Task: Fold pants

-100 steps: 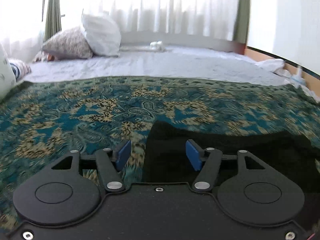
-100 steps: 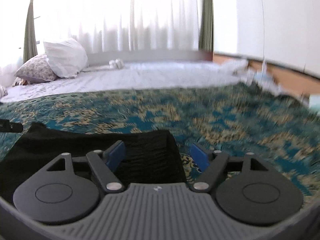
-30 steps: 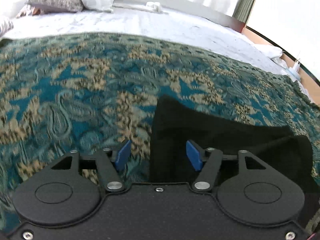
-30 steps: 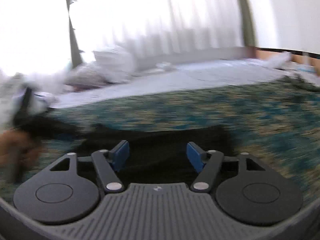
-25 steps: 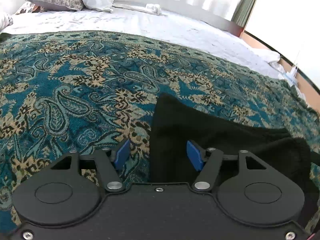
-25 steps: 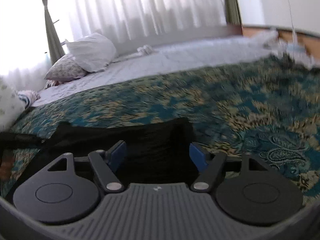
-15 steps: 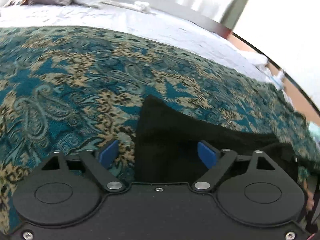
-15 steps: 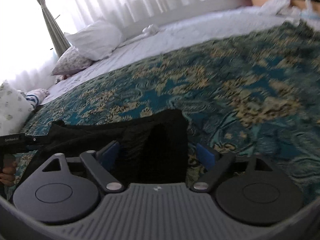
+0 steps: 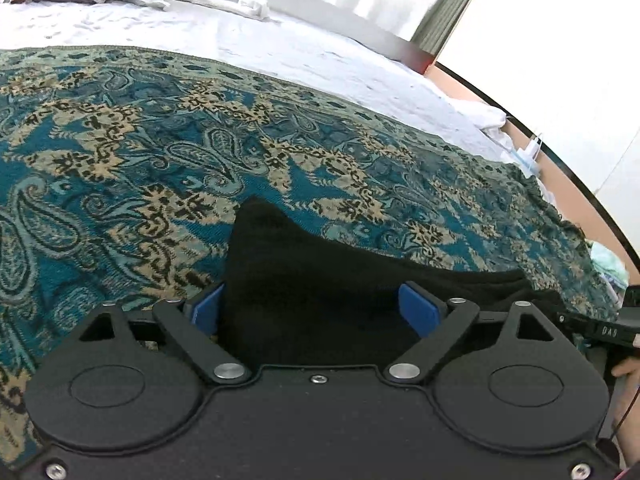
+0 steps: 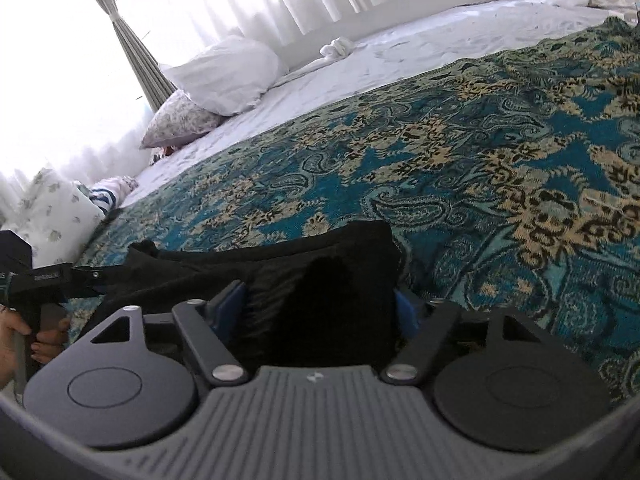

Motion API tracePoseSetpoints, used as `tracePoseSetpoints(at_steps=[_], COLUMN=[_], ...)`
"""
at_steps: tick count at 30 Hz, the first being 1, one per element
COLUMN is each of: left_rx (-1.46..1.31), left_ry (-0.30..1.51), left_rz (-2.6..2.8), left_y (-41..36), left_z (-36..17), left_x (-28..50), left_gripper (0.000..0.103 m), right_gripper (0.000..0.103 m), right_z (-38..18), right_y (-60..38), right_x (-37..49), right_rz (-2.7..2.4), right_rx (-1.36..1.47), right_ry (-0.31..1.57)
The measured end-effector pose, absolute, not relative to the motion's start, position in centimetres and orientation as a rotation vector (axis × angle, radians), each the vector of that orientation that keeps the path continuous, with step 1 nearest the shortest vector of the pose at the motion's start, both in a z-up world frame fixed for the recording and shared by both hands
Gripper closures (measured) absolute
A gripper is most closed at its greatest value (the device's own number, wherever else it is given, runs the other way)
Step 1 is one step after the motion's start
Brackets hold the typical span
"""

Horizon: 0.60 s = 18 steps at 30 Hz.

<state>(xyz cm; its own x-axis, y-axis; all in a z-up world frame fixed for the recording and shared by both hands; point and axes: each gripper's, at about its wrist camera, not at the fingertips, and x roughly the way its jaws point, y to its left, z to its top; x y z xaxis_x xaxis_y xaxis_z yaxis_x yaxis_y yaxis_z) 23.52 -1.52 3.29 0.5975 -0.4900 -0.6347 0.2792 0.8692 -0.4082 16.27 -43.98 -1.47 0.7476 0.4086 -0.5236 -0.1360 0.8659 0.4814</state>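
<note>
My left hand-held gripper [image 9: 316,308] and right hand-held gripper [image 10: 320,306] stand spread wide apart, each straddling an end of the black pants [image 9: 320,280], which lie folded on the teal paisley bedspread [image 9: 160,140]. At 3 o'clock in the left view, white lettering on the other gripper reads roughly "DA9". My right blue pad is half hidden behind fabric.

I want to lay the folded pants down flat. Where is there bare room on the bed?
The patterned blanket lies bare beyond the black pants, up to the white sheet, and right of the pants. The sheet is bare up to the pillows. The near edge is crowded: both open grippers straddle the pants.
</note>
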Motion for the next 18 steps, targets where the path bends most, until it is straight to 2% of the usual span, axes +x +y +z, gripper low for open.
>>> tracePoseSetpoints(at_steps=[2, 4, 6, 9, 12, 18], left_rx=[-0.296, -0.305, -0.31, -0.336, -0.314, -0.199], left_ry=[0.818, 0.815, 0.815, 0.794, 0.731, 0.652], left_rz=[-0.438, -0.407, -0.375, -0.322, -0.287, -0.212], left_y=[-1.6, -1.6, -1.6, -1.3, -1.4, -2.1], left_z=[3.3, 3.4, 3.4, 3.6, 4.5, 5.9], left_x=[23.8, 23.9, 23.8, 23.2, 22.1, 22.2], left_gripper=[0.018, 0.032, 0.063, 0.086, 0.091, 0.092], right_gripper=[0.041, 0.05, 0.061, 0.07, 0.072, 0.074], right_z=[-1.5, -1.7, -1.8, -1.5, -0.8, 0.6], right_y=[-44.1, -44.3, -44.4, -43.8, -42.6, -40.4], right_x=[16.2, 16.0, 15.9, 15.5, 15.2, 17.0], right_rz=[0.321, 0.338, 0.344, 0.329, 0.294, 0.237], right_rx=[0.449, 0.483, 0.512, 0.523, 0.484, 0.403], right_ry=[0.66, 0.655, 0.655, 0.645, 0.627, 0.592])
